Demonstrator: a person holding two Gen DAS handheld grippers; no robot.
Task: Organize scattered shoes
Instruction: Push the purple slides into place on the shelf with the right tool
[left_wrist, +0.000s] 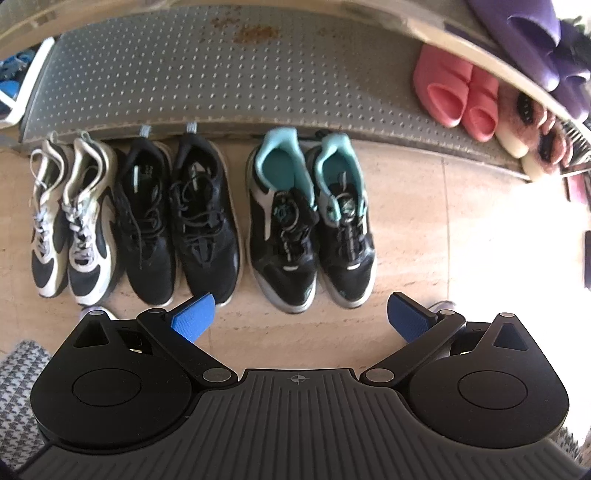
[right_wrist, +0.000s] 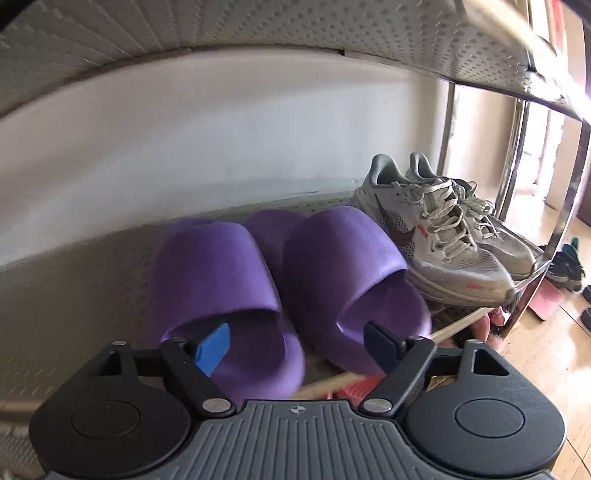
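In the left wrist view three pairs stand in a row on the floor against the rack: white-and-black sneakers (left_wrist: 72, 218), black sneakers (left_wrist: 177, 218) and black sneakers with teal lining (left_wrist: 312, 221). My left gripper (left_wrist: 299, 317) is open and empty, just in front of their toes. In the right wrist view a pair of purple slippers (right_wrist: 280, 280) lies on a rack shelf (right_wrist: 66, 291). My right gripper (right_wrist: 295, 345) is open, its left fingertip (right_wrist: 213, 349) at the mouth of the left slipper. Grey sneakers (right_wrist: 443, 236) stand to the right of the slippers.
The perforated grey bottom shelf (left_wrist: 207, 74) lies behind the floor row. Pink slippers (left_wrist: 458, 96), fuzzy slippers (left_wrist: 535, 144) and purple slippers (left_wrist: 532, 40) sit on the rack at right. A houndstooth mat (left_wrist: 18, 384) lies at lower left. A chrome rack post (right_wrist: 546, 236) stands right.
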